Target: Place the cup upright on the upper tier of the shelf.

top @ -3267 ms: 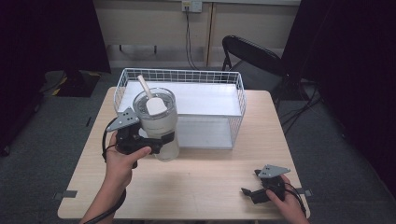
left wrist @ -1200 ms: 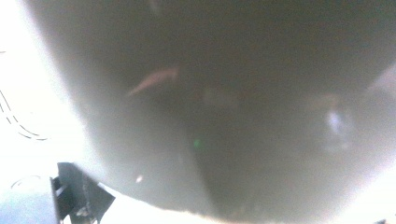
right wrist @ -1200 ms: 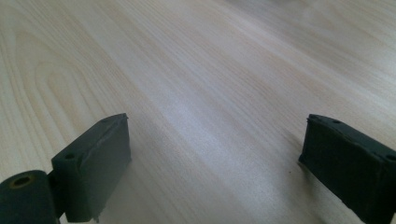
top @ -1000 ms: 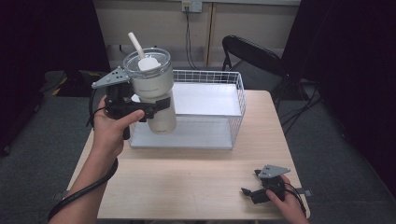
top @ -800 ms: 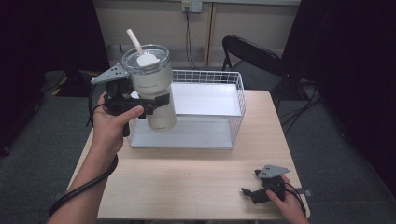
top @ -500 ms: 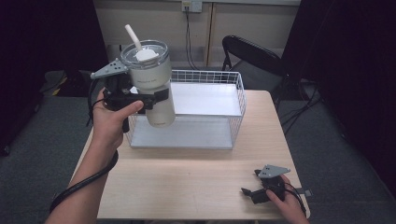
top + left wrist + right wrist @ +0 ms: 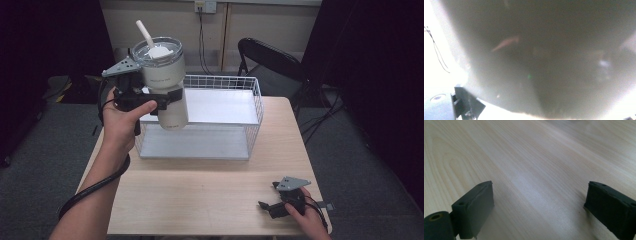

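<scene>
tumbler [image 7: 165, 80] clamped upright in left gripper [image 7: 150, 100], raised over near-left corner of wire basket [image 7: 252, 107]. right gripper [image 7: 272, 207] idle on table [image 7: 200, 200], jaws spread — empty. best carried level — straw [image 7: 144, 32] up — clear of the rim, then lowered onto the basket floor before release.

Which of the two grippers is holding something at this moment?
The left gripper: it is lifted and shut around the white tumbler above the wire basket. The right gripper rests open on the table.
</scene>
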`<state>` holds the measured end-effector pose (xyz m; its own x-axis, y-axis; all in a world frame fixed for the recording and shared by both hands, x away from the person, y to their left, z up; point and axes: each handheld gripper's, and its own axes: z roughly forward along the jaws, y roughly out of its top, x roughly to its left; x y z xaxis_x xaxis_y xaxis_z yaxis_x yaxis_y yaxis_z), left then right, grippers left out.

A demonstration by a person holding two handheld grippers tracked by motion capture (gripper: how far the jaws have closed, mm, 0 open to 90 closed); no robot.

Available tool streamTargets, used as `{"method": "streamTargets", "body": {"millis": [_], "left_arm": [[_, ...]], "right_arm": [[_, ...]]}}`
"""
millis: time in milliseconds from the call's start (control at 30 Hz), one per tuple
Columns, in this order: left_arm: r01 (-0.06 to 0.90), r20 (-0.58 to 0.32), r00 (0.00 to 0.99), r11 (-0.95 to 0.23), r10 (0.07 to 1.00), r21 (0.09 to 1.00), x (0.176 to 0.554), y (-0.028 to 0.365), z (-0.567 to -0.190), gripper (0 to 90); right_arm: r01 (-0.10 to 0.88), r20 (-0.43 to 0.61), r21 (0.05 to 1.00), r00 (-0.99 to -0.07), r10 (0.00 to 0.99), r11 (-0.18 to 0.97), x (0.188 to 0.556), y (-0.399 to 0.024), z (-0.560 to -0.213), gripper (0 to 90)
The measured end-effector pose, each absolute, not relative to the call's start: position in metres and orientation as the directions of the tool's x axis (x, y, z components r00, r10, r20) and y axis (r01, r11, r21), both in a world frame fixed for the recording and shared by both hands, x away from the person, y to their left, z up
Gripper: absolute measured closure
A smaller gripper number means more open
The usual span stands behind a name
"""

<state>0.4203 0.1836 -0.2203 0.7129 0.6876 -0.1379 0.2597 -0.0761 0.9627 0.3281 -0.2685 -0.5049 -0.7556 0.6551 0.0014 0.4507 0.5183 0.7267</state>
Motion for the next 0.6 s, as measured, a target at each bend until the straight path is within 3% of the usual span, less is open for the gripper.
{"method": "streamTargets", "body": {"millis": [600], "left_arm": [[0.259,-0.137,0.684,-0.063,0.716,0.964,0.440,0.181,-0.228,9.3]], "right_arm": [[0.451,0.002,0.727,-0.755,0.655,0.517,0.328,-0.269,-0.505,7.6]]}}
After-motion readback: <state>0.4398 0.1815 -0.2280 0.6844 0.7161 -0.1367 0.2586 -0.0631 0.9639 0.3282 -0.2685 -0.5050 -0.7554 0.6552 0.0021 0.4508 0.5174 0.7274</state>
